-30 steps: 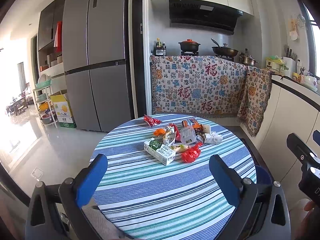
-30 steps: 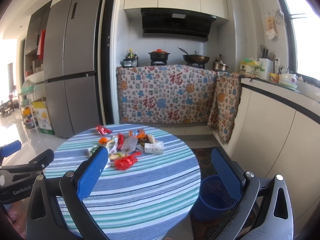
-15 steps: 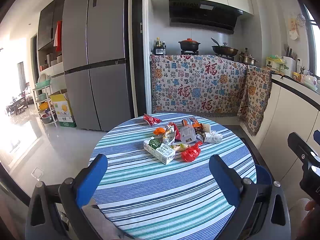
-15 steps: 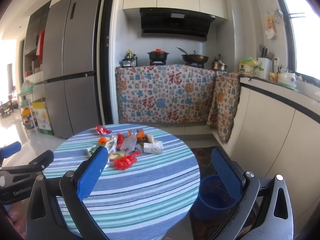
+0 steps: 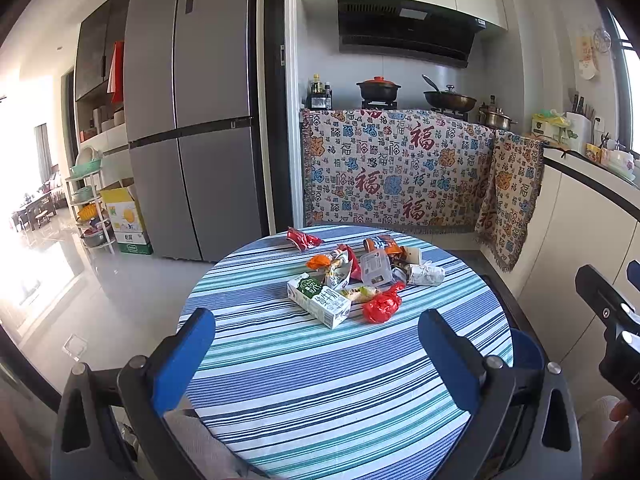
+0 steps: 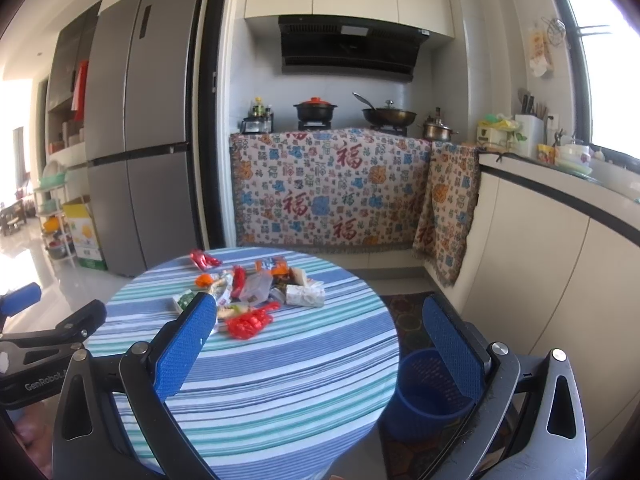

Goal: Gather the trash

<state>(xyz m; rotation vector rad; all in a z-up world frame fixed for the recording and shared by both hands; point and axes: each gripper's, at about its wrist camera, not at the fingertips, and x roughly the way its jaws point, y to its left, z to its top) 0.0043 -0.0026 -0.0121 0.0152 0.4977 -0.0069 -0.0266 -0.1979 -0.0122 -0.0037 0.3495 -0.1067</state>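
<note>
The left tool (image 5: 316, 356) hovers above the near edge of a round table (image 5: 352, 392) covered in a blue, teal and white striped cloth, its 2 blue-padded fingers (image 5: 182, 358) spread wide apart with nothing between them. The right tool (image 6: 320, 352) hangs at the table's right side, its 2 fingers (image 6: 186, 346) likewise wide apart and empty; its right finger lines up over a blue bin (image 6: 424, 392) that stands on the floor just beside the table. The trash lies in a loose cluster on the far half of the table, well apart from both tools. Nearest the left tool sits a green and white carton (image 5: 319, 300) lying on its side, with a crumpled red wrapper (image 5: 382, 305) just beside it to the right. Behind these are a clear plastic pouch (image 5: 376, 268), a crumpled white paper wad (image 5: 426, 275) and an orange scrap (image 5: 319, 261), all touching or nearly touching. A red packet (image 5: 302, 239) lies alone near the far edge of the table. Beyond the table stand a grey refrigerator (image 5: 188, 120) and a stove draped with a patterned cloth (image 5: 396, 168), with a black pot with a red lid (image 5: 378, 88) and a wok (image 5: 450, 99) on top.
</note>
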